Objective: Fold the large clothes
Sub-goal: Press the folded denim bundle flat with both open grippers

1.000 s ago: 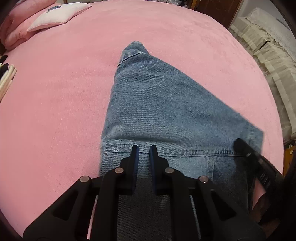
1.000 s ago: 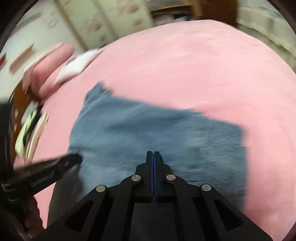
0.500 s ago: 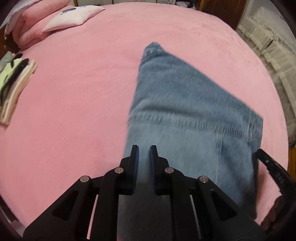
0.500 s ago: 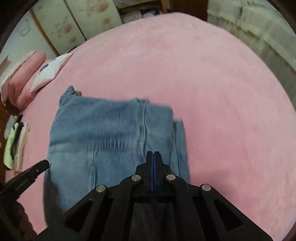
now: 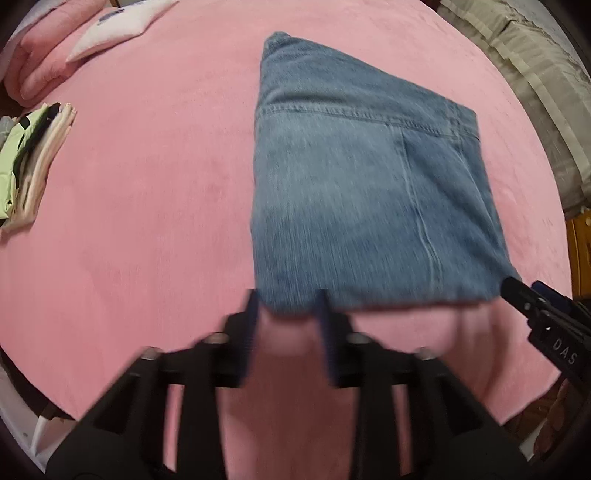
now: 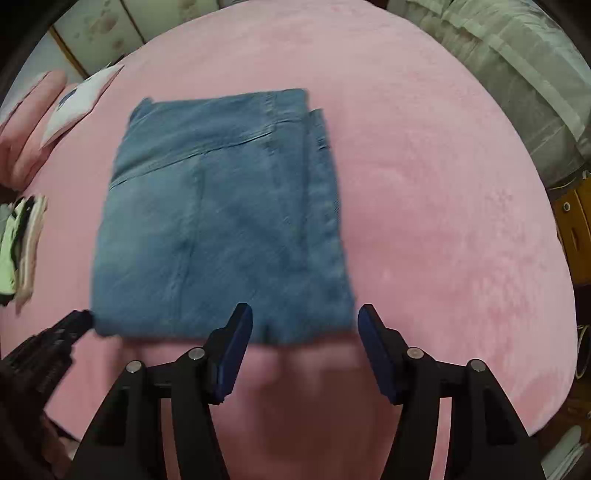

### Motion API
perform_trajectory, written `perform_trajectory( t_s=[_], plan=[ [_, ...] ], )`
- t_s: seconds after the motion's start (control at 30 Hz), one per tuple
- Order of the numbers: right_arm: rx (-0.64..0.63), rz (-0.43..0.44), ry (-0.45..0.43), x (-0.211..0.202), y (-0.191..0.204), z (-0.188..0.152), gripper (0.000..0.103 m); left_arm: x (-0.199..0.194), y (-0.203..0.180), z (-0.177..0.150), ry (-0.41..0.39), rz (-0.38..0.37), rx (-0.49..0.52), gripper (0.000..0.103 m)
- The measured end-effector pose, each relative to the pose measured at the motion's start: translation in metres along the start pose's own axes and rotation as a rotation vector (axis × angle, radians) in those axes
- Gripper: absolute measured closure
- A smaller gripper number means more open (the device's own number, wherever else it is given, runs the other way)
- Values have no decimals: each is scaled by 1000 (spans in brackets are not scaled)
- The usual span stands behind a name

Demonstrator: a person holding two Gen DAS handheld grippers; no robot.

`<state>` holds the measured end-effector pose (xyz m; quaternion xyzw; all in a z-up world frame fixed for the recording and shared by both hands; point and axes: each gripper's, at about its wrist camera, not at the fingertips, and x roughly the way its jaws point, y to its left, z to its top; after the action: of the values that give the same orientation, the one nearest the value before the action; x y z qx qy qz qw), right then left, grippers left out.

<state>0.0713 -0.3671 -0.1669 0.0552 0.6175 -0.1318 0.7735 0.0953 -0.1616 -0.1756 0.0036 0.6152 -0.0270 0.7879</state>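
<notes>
A pair of blue jeans [image 5: 365, 177] lies folded into a flat rectangle on the pink bed cover [image 5: 147, 184]; it also shows in the right wrist view [image 6: 221, 221]. My left gripper [image 5: 288, 299] is open and empty, its tips at the near left edge of the jeans. My right gripper [image 6: 303, 314] is wide open and empty at the near right edge. Each gripper shows in the other's view: the right one [image 5: 532, 295] at the jeans' near right corner, the left one [image 6: 74, 321] at the near left corner.
A stack of folded clothes [image 5: 29, 162] lies at the left edge of the bed. A white cushion [image 5: 118, 22] and pink pillows [image 5: 33, 66] sit at the far left. Beige bedding [image 6: 517, 66] lies beyond the right side.
Both grippers let go of the jeans and opened. The held end was laid down, leaving the jeans as a flat folded rectangle. Both grippers drew back toward the near edge.
</notes>
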Motion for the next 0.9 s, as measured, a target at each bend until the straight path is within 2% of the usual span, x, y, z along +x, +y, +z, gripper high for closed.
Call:
perform_trajectory(
  t_s=[0.03,0.13,0.2,0.33,0.47,0.6,0.9],
  plan=[
    [-6,-2,7,-7,6,-7,42,-7,1,-4,-5,3,3,52],
    [-24,6,8,-25,19,-9,40,-23,2,-9,-19,3,17,50],
    [-39,0,-3,-37,32,-8,34,-31,3,-7,-7,6,25,41],
    [-74,9,-32,-64,50,-1,24,-45,9,2,11,3,17,38],
    [-76,11,-41,-83,63,1,22,-61,14,9,-4,-6,6,27],
    [-76,0,-43,-88,71,2,21,-76,16,14,-15,8,26,21],
    [-64,-28,-50,-84,78,9,21,-86,18,23,-6,-12,14,19]
  ],
)
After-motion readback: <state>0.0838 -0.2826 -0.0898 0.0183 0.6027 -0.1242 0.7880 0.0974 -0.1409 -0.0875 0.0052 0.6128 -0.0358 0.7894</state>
